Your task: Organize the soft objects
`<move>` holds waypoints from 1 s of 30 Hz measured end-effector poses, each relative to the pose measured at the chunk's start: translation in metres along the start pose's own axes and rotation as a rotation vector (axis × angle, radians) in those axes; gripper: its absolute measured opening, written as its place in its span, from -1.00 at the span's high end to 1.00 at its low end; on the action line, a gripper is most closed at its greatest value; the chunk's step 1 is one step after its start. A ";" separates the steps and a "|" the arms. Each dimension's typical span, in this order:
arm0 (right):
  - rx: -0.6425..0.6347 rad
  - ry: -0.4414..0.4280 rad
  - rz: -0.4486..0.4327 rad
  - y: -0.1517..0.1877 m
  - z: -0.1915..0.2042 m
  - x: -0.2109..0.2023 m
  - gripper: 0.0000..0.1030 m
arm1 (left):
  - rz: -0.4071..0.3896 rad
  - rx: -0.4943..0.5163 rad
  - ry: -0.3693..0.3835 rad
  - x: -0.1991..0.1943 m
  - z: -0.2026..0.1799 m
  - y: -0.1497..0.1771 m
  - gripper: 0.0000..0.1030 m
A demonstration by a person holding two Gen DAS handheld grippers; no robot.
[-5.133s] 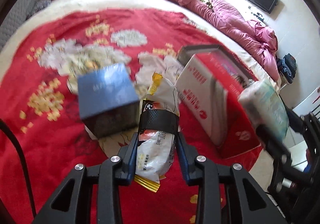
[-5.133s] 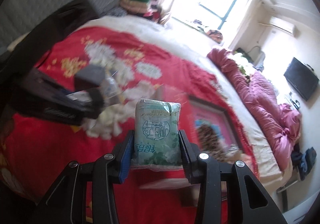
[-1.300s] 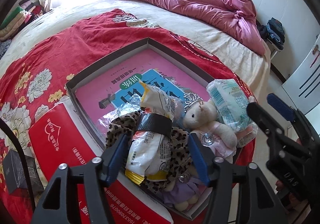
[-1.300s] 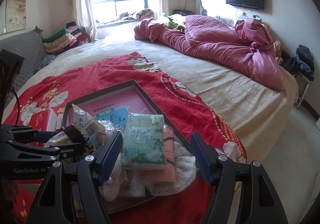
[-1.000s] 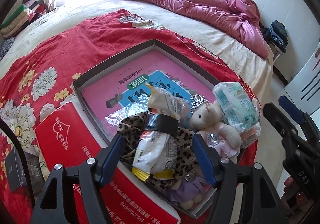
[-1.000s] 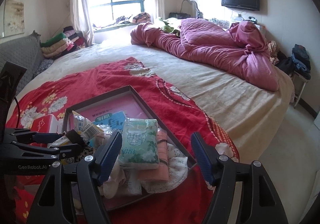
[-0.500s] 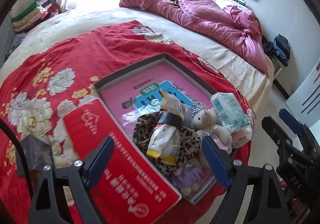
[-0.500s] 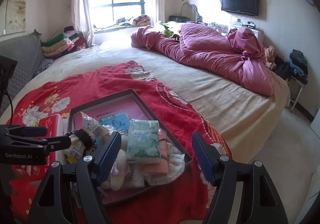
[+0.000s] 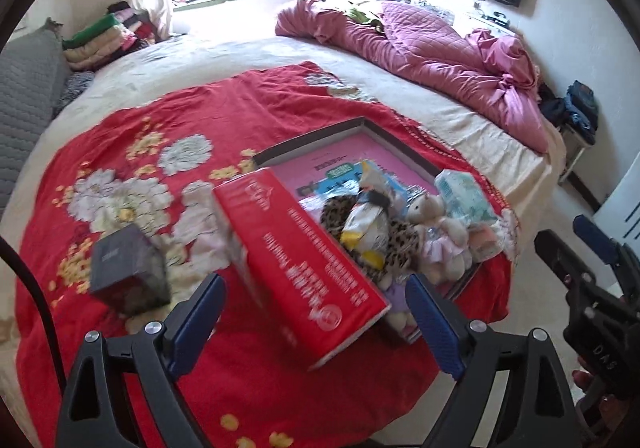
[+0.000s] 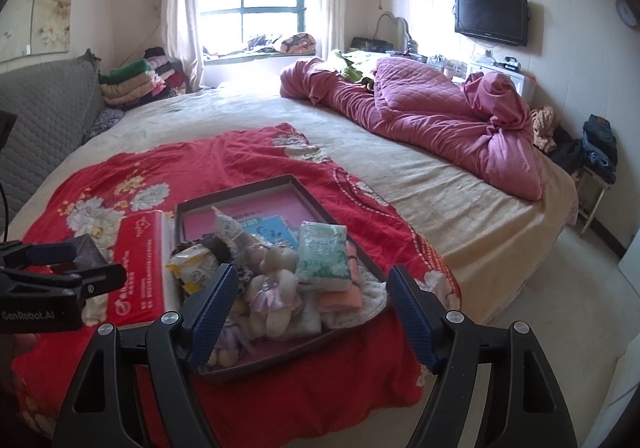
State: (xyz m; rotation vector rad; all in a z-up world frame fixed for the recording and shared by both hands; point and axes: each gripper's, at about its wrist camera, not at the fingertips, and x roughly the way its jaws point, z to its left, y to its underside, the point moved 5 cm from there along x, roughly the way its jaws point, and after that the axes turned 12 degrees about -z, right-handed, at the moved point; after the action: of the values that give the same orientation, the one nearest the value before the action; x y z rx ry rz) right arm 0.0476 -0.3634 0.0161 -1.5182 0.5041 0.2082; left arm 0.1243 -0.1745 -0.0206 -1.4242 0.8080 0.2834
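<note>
On the bed, over the red floral blanket (image 10: 248, 156), I see a shallow dark tray (image 10: 324, 204) holding the soft items.

1. Tray contents. A pink book (image 10: 276, 210) lies flat on the tray floor at the far end. Piled at the near end are a leopard-print cloth (image 9: 400, 238), a white-and-yellow snack packet (image 9: 366, 218) with a black band around it, a plush bear (image 10: 274, 268) in a pale dress, and a green-and-white tissue pack (image 10: 322, 250). The tissue pack rests on folded pink cloth (image 10: 344, 298) and a white lacy cloth (image 10: 370, 298).

2. Beside the tray. A long red box (image 9: 304, 260) lies just left of the tray, its near end raised. A small dark box (image 9: 128, 274) sits well apart, further left on the blanket.

3. Grippers. I hold the left gripper (image 9: 316, 322) above the blanket with its jaws wide and nothing between them. The right gripper (image 10: 310, 314) hangs over the near end of the tray, jaws likewise wide and holding nothing.

4. Limits of view. In the left wrist view the red box hides the tray's left wall, and that view is motion-blurred there. Small pale items at the tray's near corner sit behind the right gripper's left finger (image 10: 210, 302); I cannot identify them. Print on the packet and book is too small to read.
</note>
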 end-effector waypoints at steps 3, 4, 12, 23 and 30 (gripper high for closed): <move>-0.001 -0.007 0.000 0.001 0.010 -0.011 -0.51 | 0.007 0.007 -0.015 -0.011 0.002 0.010 -0.76; 0.005 -0.006 0.000 0.002 0.012 -0.015 -0.51 | 0.003 0.008 -0.018 -0.015 0.002 0.013 -0.76; 0.022 -0.030 0.007 0.012 0.027 -0.044 -0.52 | -0.012 0.009 -0.038 -0.042 0.008 0.035 -0.76; -0.016 -0.021 -0.034 0.019 0.054 -0.074 -0.52 | -0.027 -0.011 -0.064 -0.066 0.022 0.058 -0.76; 0.000 -0.022 -0.016 0.028 0.054 -0.079 -0.52 | -0.051 0.000 -0.068 -0.076 0.017 0.065 -0.76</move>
State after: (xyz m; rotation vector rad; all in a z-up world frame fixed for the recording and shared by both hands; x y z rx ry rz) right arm -0.0244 -0.2951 0.0243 -1.5182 0.4745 0.2120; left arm 0.0354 -0.1258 -0.0227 -1.4261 0.7149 0.2913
